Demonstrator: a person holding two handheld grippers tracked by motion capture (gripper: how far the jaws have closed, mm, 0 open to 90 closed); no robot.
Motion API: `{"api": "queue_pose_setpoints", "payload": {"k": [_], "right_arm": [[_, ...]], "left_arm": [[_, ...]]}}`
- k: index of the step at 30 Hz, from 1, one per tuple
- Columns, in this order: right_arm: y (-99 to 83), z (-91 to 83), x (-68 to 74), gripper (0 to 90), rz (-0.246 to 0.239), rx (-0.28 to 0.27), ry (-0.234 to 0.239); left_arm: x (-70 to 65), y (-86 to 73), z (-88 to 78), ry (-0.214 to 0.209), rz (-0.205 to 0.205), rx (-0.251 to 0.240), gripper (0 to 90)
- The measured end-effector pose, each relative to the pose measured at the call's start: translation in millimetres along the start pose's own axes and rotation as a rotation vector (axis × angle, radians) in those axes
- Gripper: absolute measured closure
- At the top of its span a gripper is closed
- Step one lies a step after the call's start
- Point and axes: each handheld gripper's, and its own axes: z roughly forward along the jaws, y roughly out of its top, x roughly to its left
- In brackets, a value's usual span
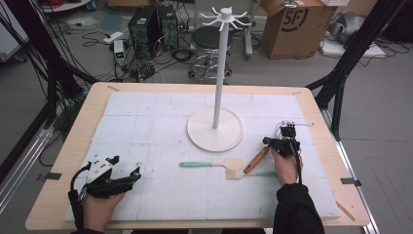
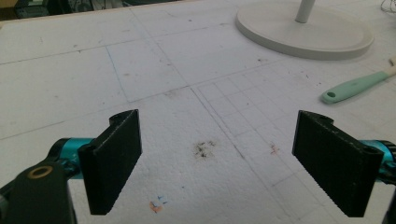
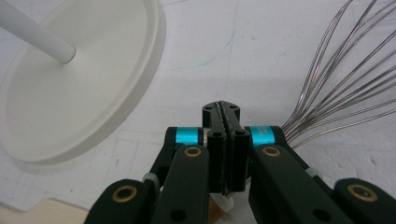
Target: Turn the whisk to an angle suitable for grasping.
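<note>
Your right gripper point(image 3: 223, 144) has its jaws pressed flat together with nothing showing between the pads, hovering just beside the wire whisk point(image 3: 341, 88), whose loops fan out at its right. Your left gripper point(image 2: 219, 163) stands wide and empty over bare foam near the front of the desk point(image 1: 58, 185).

Judging from this, if the whisk is what you mean to pick up, those thin wires would likely spring or slip out of a pinch, and the wooden handle point(image 1: 256, 160) lies partly across the spatulas, so a drag could shove them. The white stand point(image 1: 215, 129) is tall on a single pole; a knock from your forearm could tip it.

Count: one whisk, one stand, two spatulas, one with a mint handle point(image 1: 196, 165) and a second point(image 1: 265, 173) half hidden under your right hand point(image 1: 287, 168).
</note>
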Motion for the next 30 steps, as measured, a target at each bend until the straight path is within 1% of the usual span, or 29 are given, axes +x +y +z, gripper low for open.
{"api": "queue_pose_setpoints", "payload": {"k": [2, 6, 8, 9, 12, 13, 14, 16, 18, 19, 21, 23, 25, 27, 30], "right_arm": [[-2.4, -2.5, 0.0, 89.6, -0.019, -0.005, -0.017], [-9.9, -11.3, -2.8, 89.5, -0.019, -0.009, -0.029], [-15.3, -17.0, -5.8, 89.6, -0.008, -0.030, -0.020], [-19.6, -21.9, -7.5, 89.5, -0.008, -0.036, -0.025], [-24.6, -26.9, -9.3, 89.5, -0.013, -0.034, -0.026], [-27.1, -29.4, -9.4, 89.5, -0.007, -0.032, -0.026], [-31.5, -33.2, -10.5, 89.5, -0.008, -0.043, -0.021], [-32.8, -34.8, -10.8, 89.6, -0.007, -0.047, -0.020], [-37.9, -37.2, -13.1, 89.5, -0.014, -0.043, -0.026], [-39.1, -38.3, -13.8, 89.5, -0.003, -0.045, -0.021], [-40.4, -39.7, -15.1, 89.5, -0.004, -0.050, -0.017], [-42.6, -42.2, -15.5, 89.5, 0.006, -0.058, -0.013], [-44.4, -44.9, -16.0, 89.5, 0.000, -0.070, -0.015], [-47.6, -48.7, -16.7, 89.5, 0.010, -0.078, -0.007], [-50.0, -51.4, -17.0, 89.5, 0.014, -0.091, -0.008]], "left_arm": [[-0.9, 0.2, -0.2, -0.001, 0.002, -0.001, 16.4], [-3.0, 0.6, 0.5, -0.003, 0.008, 0.000, 16.4], [-4.0, 0.9, 0.3, -0.006, 0.006, -0.003, 16.4], [-4.2, 1.0, 0.2, -0.006, 0.008, -0.003, 16.4], [-5.6, 1.3, 0.7, -0.011, 0.012, -0.003, 16.4], [-6.3, 1.5, 0.9, -0.011, 0.012, -0.003, 16.4], [-6.5, 1.7, 0.8, -0.012, 0.017, -0.002, 16.5], [-8.1, 2.0, 1.3, -0.013, 0.015, -0.003, 16.5], [-9.1, 2.4, 1.7, -0.016, 0.019, -0.002, 16.5], [-9.6, 2.5, 1.8, -0.015, 0.021, -0.002, 16.5], [-10.4, 2.7, 2.0, -0.017, 0.022, -0.004, 16.5], [-11.0, 2.8, 1.9, -0.020, 0.021, -0.004, 16.5], [-11.0, 2.8, 1.8, -0.020, 0.022, -0.005, 16.6], [-10.9, 2.8, 1.5, -0.016, 0.023, -0.005, 16.6], [-10.7, 2.7, 0.9, -0.018, 0.028, -0.003, 16.7]]}}
